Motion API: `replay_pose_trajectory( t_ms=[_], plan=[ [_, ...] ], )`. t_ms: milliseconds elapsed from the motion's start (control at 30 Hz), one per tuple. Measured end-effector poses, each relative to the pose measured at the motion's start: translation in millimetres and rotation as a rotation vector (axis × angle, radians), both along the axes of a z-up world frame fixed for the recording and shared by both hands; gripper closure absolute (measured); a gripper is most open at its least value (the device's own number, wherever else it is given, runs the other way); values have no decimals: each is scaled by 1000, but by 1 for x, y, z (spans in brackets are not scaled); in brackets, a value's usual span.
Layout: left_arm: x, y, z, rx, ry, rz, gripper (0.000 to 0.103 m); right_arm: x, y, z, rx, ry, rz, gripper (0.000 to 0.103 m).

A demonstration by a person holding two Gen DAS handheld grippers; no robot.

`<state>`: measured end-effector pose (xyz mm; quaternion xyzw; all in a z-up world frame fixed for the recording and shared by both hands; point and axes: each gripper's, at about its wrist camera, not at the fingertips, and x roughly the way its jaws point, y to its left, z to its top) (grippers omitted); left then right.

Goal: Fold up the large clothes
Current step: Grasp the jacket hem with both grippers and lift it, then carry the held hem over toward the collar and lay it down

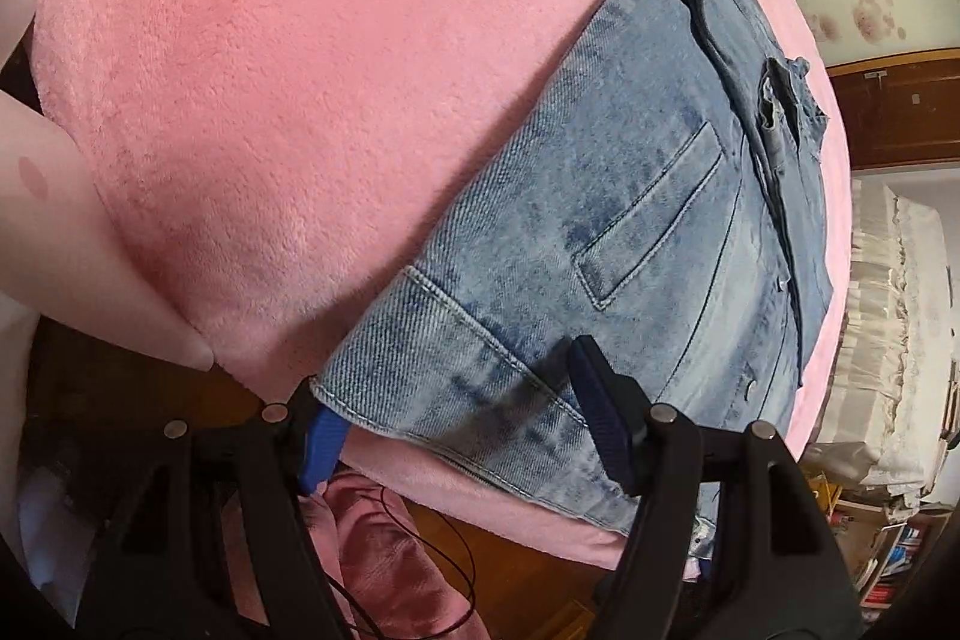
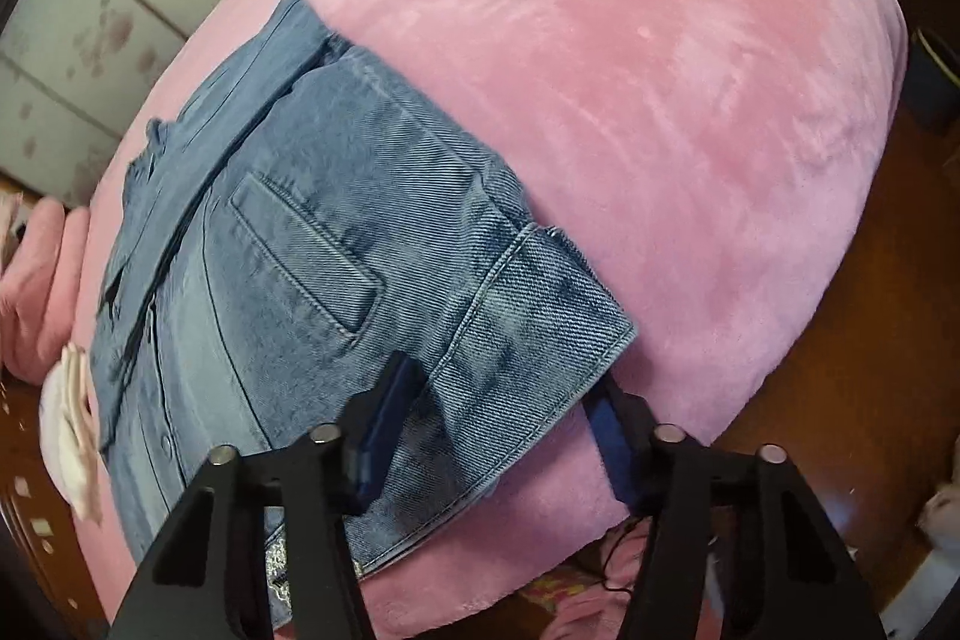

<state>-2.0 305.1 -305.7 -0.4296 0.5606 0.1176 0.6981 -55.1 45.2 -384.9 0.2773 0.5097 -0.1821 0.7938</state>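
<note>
Two grippers sit at the near edge of a folded denim jacket (image 1: 606, 244) that lies on a pink plush blanket (image 1: 288, 88), close to the blanket's near side and toward one end of it. The jacket is light, washed blue, folded into a compact block with a welt pocket (image 1: 651, 214) facing up and a wide stitched hem band (image 1: 444, 370) along the near edge.

In the left wrist view, the left gripper (image 1: 462, 430) has its jaws spread wide around that hem band: one blue pad pokes out from beneath the corner of the denim, the other dark pad rests on top of the cloth further along. The jaws are apart, not pinched onto the fabric.

In the right wrist view, the right gripper (image 2: 498, 436) stands the same way at the jacket (image 2: 336, 232): one pad lies on top of the hem band (image 2: 528, 340), the other sits just beyond the corner, below the fabric edge against the blanket (image 2: 660, 100). Its jaws are likewise wide apart.

Past the blanket's edge, dark wooden floor (image 2: 840, 370) shows, with a thin black cable (image 1: 432, 538) running over pink cloth below the left gripper. White wardrobe doors with a floral print (image 2: 90, 40) stand behind the bed.
</note>
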Motion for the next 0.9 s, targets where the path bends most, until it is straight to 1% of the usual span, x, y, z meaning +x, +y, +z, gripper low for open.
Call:
replay_pose_trajectory(
  t_ms=[33, 67, 133, 167, 200, 233, 267, 300, 333, 400, 467, 567, 633, 700, 733, 833, 900],
  plan=[
    [2, -2, 3, 16, 9, -2, 41, 2, 1, 3, 3, 1, 0, 64],
    [4, -4, 7, 36, 18, -7, 44, 4, 4, 8, -2, 0, -2, 65],
    [5, -7, 14, 68, 37, -28, 47, 8, 10, 20, -5, -23, 2, 72],
    [6, -9, 19, 82, 38, -52, 48, 9, 15, 27, 3, -40, 4, 73],
    [9, -15, 26, 112, 28, -91, 51, 11, 21, 31, 12, -51, 2, 75],
    [11, -19, 33, 139, 14, -120, 54, 14, 23, 36, 40, -68, -3, 78],
    [14, -23, 38, 156, 3, -140, 59, 19, 28, 40, 67, -83, -7, 80],
    [18, -29, 46, 186, -18, -179, 63, 23, 31, 44, 103, -104, -9, 85],
    [20, -34, 53, 207, -33, -204, 65, 26, 33, 48, 127, -125, -13, 86],
    [26, -40, 64, 233, -59, -235, 78, 36, 40, 56, 158, -166, -16, 87],
    [31, -41, 73, 228, -81, -238, 86, 44, 48, 65, 181, -200, -20, 87],
    [40, -36, 91, 179, -148, -230, 92, 60, 59, 76, 226, -248, -34, 88],
    [50, -37, 109, 165, -200, -244, 93, 70, 67, 84, 262, -285, -43, 89],
    [58, -36, 127, 154, -250, -256, 93, 77, 72, 91, 297, -301, -48, 89],
    [62, -37, 133, 148, -266, -258, 94, 86, 76, 96, 329, -319, -46, 89],
    [77, -38, 162, 132, -344, -246, 94, 103, 91, 123, 330, -423, 4, 89],
    [85, -37, 177, 125, -382, -225, 94, 118, 100, 140, 329, -470, 44, 90]
  ],
)
